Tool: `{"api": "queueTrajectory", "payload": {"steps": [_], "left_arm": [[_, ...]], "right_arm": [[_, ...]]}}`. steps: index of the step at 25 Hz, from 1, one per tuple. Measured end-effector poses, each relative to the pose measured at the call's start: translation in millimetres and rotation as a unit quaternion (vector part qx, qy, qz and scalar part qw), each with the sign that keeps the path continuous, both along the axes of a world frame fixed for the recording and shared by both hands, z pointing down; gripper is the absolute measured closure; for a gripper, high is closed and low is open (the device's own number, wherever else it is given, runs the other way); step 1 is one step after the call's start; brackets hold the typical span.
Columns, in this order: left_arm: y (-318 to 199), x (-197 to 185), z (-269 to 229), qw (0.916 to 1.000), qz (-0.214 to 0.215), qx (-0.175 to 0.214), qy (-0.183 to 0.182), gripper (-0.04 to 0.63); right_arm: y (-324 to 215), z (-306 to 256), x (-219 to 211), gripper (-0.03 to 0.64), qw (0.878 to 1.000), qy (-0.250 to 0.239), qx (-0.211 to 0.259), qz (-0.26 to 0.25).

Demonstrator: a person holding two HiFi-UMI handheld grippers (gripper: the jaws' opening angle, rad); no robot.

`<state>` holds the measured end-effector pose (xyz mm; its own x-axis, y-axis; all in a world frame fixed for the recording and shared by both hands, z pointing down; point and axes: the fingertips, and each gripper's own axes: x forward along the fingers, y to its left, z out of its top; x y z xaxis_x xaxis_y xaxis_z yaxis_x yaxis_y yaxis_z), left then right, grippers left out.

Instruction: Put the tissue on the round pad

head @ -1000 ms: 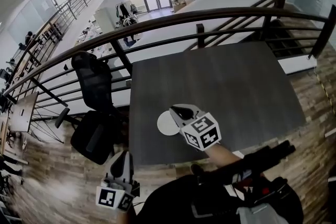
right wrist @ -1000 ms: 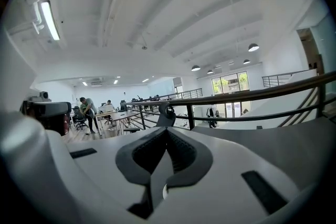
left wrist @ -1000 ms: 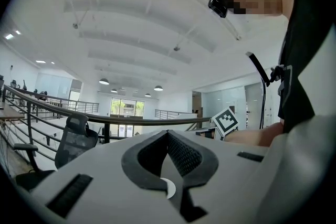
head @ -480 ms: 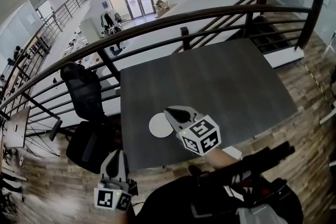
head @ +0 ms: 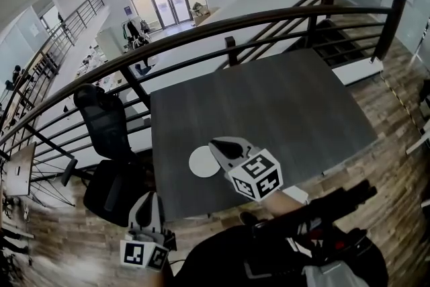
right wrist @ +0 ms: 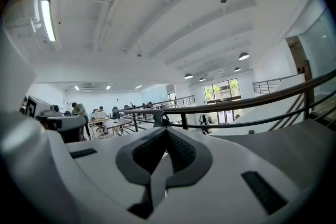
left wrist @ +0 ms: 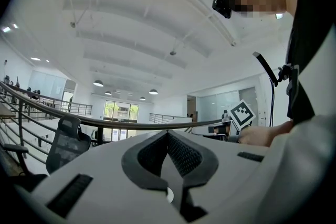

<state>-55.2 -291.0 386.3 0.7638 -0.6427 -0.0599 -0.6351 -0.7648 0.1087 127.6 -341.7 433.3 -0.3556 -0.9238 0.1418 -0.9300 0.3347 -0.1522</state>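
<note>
right gripper (head: 218,144) hovering at round pad (head: 200,163) edge over dark table (head: 282,104), jaws pressing together, left gripper (head: 150,199) hanging off-table, jaws likewise closed, square markers (head: 255,176) showing

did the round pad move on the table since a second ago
No. The round pad sits just as near the table's front left corner; only the view shifted.

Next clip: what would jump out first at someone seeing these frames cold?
A white round pad lies near the front left edge of the dark table. In the head view the right gripper, shut and empty, shows at the pad's right edge. The left gripper, also shut and empty, hangs off the table's front left corner, and no tissue shows in any view.
</note>
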Motion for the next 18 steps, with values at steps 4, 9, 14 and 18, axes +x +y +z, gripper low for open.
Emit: {"api": "queueTrajectory", "payload": {"steps": [4, 9, 14, 18], "left_arm": [[-2.2, 0.7, 1.4, 1.0, 0.006, 0.001, 0.0, 0.591], [-6.6, 0.0, 3.2, 1.0, 0.006, -0.003, -0.001, 0.591], [-6.0, 2.2, -1.1, 0.9999, 0.011, 0.0, 0.007, 0.591], [-7.5, 0.9, 3.3, 1.0, 0.008, 0.0, -0.001, 0.591]], "right_arm": [[-1.5, 1.2, -1.5, 0.615, 1.0, -0.001, 0.0, 0.002], [-5.3, 1.8, -1.7, 0.615, 1.0, 0.0, -0.002, 0.005], [-4.1, 3.4, -1.5, 0.615, 1.0, 0.004, -0.002, 0.003], [-5.3, 4.1, -2.2, 0.615, 1.0, 0.001, -0.001, 0.003]]}}
